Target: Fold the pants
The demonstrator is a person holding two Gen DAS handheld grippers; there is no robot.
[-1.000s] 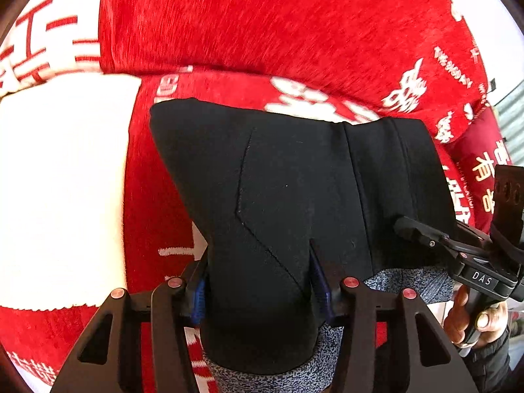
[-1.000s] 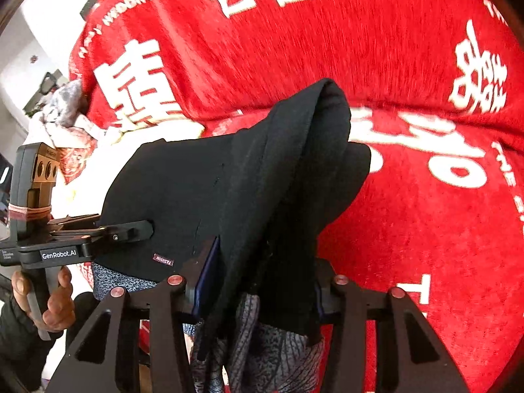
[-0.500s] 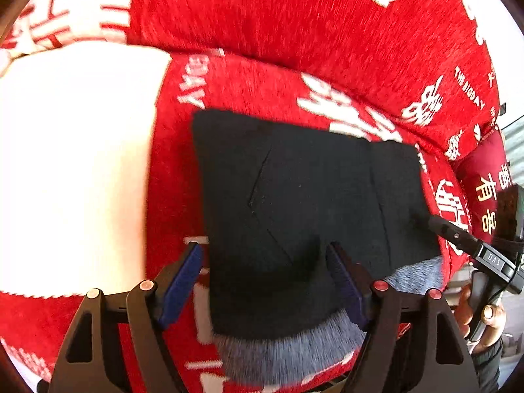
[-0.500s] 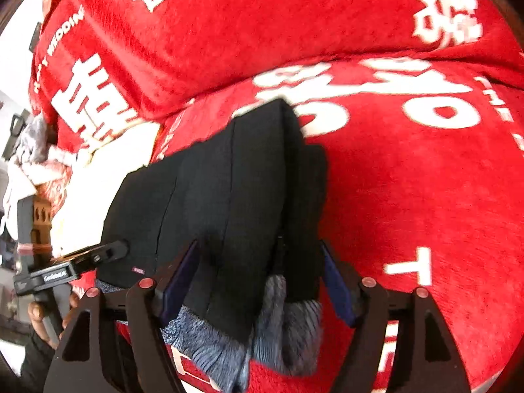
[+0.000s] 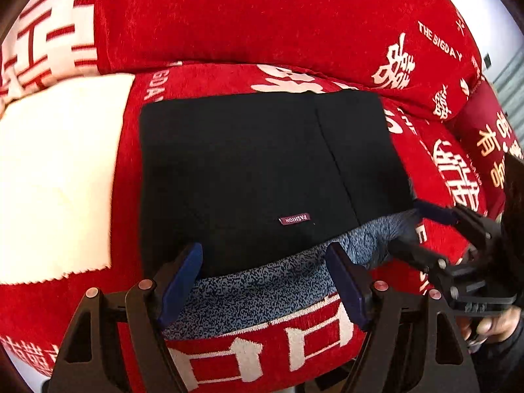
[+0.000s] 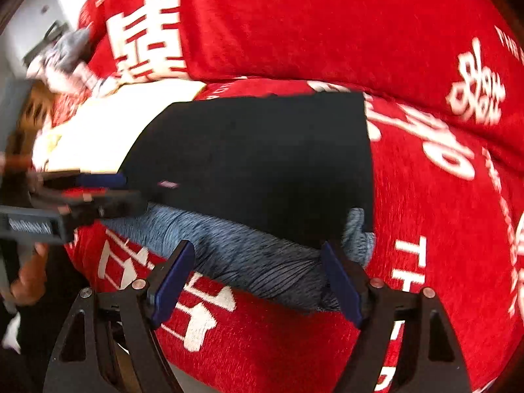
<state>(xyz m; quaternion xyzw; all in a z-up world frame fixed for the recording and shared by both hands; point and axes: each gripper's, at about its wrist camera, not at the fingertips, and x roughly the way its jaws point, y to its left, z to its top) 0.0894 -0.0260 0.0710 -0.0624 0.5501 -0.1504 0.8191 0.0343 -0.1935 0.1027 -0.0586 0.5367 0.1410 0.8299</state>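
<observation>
The black pants [image 5: 255, 170] lie folded flat on the red sofa seat [image 5: 262, 344], with a small maroon label facing up. A grey-blue heathered edge [image 5: 262, 288] sticks out along the near side. My left gripper [image 5: 265, 278] stands open just above that edge, pressing on nothing. In the right wrist view the same pants [image 6: 255, 157] and grey edge [image 6: 249, 255] lie in front of my right gripper [image 6: 258, 278]. Its jaws are opening, with the grey edge below them and not pinched. Each gripper shows in the other's view: right gripper [image 5: 416, 229], left gripper [image 6: 127, 190].
The sofa's red backrest [image 5: 262, 16] with white characters rises behind the pants. A cream cloth [image 5: 55, 177] lies left of them, and a dark red pillow [image 5: 491, 137] sits to the right. Grey clothing [image 6: 65, 55] is heaped at the sofa's far left. A hand [image 5: 488, 327] holds the right gripper.
Both grippers were shut on the lifted pants a second ago. They have let go, opened and drawn back toward the seat's front edge. The pants now lie flat and folded.
</observation>
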